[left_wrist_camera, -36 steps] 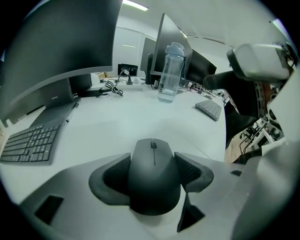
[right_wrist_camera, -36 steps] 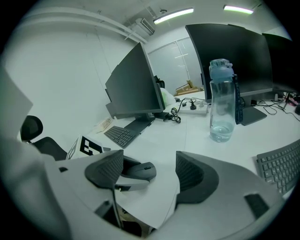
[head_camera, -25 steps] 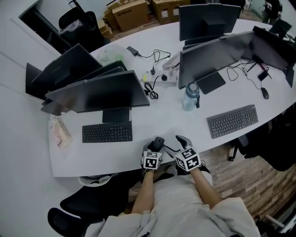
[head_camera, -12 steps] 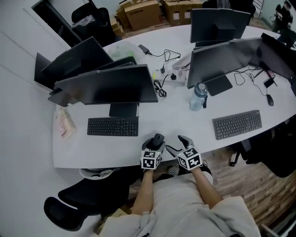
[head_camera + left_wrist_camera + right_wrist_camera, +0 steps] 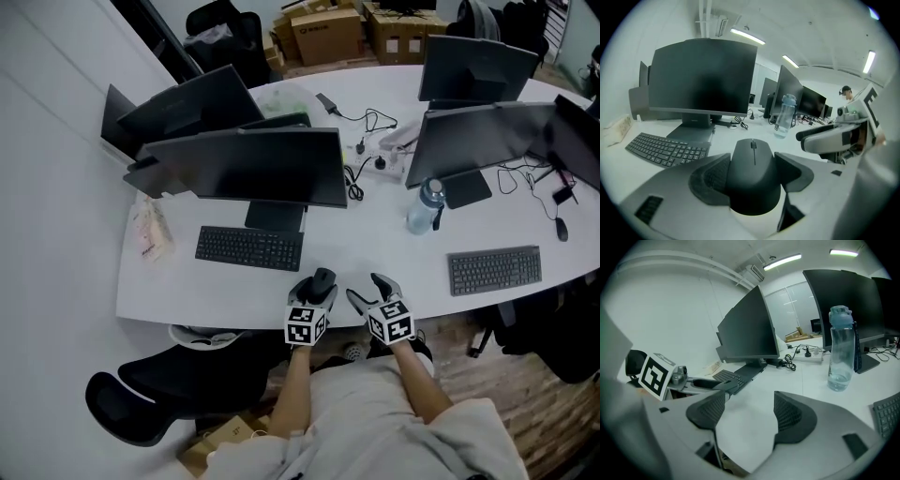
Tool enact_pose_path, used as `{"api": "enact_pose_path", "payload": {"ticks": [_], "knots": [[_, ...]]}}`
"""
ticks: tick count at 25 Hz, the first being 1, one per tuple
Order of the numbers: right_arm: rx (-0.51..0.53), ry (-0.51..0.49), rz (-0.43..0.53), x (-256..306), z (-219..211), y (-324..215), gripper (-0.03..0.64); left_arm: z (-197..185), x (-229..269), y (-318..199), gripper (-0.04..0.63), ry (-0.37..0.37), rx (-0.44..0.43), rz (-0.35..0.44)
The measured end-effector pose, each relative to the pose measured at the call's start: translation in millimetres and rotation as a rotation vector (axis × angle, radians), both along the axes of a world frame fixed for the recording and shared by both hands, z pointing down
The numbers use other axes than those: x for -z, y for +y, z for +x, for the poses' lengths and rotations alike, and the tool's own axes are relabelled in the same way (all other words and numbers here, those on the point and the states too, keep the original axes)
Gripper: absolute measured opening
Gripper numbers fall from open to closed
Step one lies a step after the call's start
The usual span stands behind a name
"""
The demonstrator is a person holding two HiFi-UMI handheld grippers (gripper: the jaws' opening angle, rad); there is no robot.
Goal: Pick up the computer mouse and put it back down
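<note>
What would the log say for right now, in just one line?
left claw: shut on mouse | right claw: open, empty, just closed slightly | mouse: at desk near edge

We see a long white desk w/ curved near edge, wood floor near right, black office chair near left, cardboard boxes far back, strip lights overhead.

- Head view: the computer mouse is mostly hidden behind the left tongs.
- The table runs off the right edge.
- Right gripper view: a keyboard is cut by the edge.
</note>
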State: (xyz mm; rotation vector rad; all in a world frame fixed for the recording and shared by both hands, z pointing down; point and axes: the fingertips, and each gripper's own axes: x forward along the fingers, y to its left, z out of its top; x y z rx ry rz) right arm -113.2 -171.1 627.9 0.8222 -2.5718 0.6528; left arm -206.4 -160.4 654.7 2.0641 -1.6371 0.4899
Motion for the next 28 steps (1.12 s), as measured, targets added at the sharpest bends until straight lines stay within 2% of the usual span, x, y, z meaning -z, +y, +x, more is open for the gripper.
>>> {"api": "enact_pose_path", "payload": {"ticks": [8, 19, 22, 28], "knots": [[0.017, -0.011, 0.011, 5, -17, 16, 0.313, -16, 25, 20, 0.301, 0.030, 0.042, 0.069], [-0.060, 0.015, 0.082, 16, -17, 32, 0.307, -35, 63, 51, 0.301, 0.053, 0.110, 0.175], [-0.074, 0.017, 0.103, 19, -16, 37, 0.306, -31, 73, 58, 0.301, 0.058, 0.102, 0.194], [-0.027, 0.012, 0.105, 20, -23, 59, 0.291, -23, 88, 71, 0.301, 0.059, 0.068, 0.213]]}}
